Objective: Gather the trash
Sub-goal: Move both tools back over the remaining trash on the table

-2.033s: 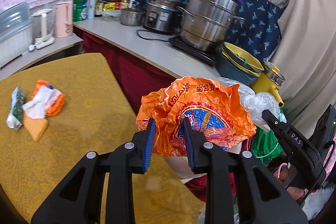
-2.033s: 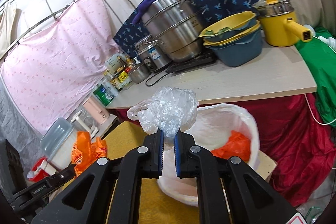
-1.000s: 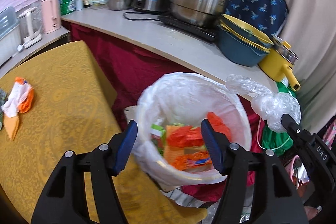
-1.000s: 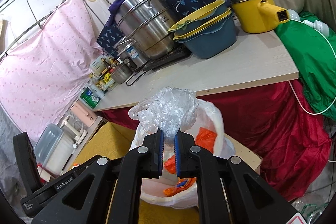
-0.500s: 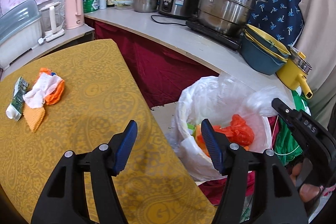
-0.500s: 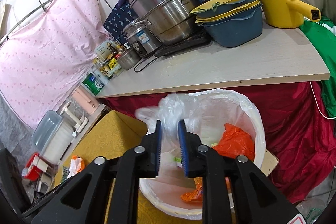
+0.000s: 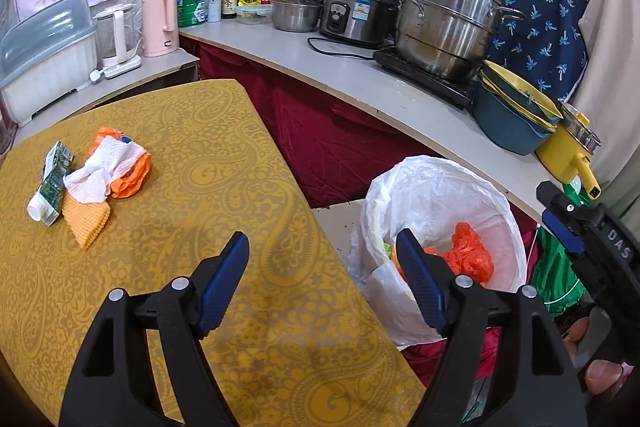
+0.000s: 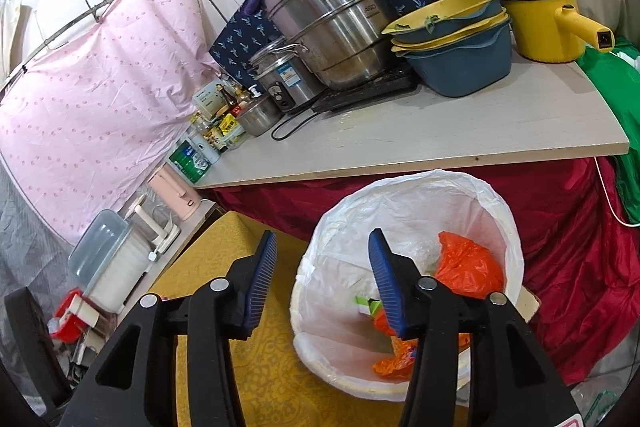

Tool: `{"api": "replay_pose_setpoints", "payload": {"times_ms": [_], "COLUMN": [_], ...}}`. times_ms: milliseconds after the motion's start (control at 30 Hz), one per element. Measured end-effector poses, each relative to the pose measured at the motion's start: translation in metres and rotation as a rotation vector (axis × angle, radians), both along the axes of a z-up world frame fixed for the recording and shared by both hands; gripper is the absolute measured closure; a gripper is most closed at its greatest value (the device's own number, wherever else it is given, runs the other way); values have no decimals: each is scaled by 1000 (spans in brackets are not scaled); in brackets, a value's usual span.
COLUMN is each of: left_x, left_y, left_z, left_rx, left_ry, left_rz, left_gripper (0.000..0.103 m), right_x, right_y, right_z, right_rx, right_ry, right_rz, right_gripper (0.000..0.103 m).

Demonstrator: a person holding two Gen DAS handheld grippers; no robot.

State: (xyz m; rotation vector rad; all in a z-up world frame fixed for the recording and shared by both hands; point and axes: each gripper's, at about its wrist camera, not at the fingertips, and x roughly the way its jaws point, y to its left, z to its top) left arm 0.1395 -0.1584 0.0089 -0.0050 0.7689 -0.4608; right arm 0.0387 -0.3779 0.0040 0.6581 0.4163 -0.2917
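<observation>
- Both my grippers, left (image 7: pixel 322 277) and right (image 8: pixel 322 277), are spread wide and empty.
- Bin (image 8: pixel 508 215) sits right of the table (image 7: pixel 248 339), handy for drops.
- Leftover trash pile (image 7: pixel 100 175) waits far left, probably tissue and wrappers.

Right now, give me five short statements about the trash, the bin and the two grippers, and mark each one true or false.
1. The left gripper has its jaws open and empty. True.
2. The right gripper grips a clear plastic bag. False: its jaws are open with nothing between them.
3. An orange plastic bag lies inside the white-lined trash bin. True.
4. The yellow table holds no more trash. False: a white tissue, an orange wrapper, a green tube and an orange cloth lie there in a pile.
5. The trash bin stands on the counter. False: it stands lower, beside the table.
</observation>
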Motion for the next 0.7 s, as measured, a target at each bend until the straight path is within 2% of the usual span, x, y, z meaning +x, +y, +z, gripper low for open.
{"api": "replay_pose_setpoints", "payload": {"times_ms": [67, 300, 700], "left_x": [0, 2, 17], "left_y": [6, 43, 141], "left_z": [1, 5, -4], "left_rx": [-2, -12, -31], "left_ry": [0, -13, 14], "left_rz": [11, 94, 270], "left_gripper": [29, 14, 13], "right_x": [2, 13, 45], "right_y": [7, 44, 116], "right_z": [4, 13, 11], "right_rx": [-7, -31, -60], "right_ry": [-6, -10, 24], "right_rz": [14, 88, 230], "right_gripper": [54, 49, 48]}}
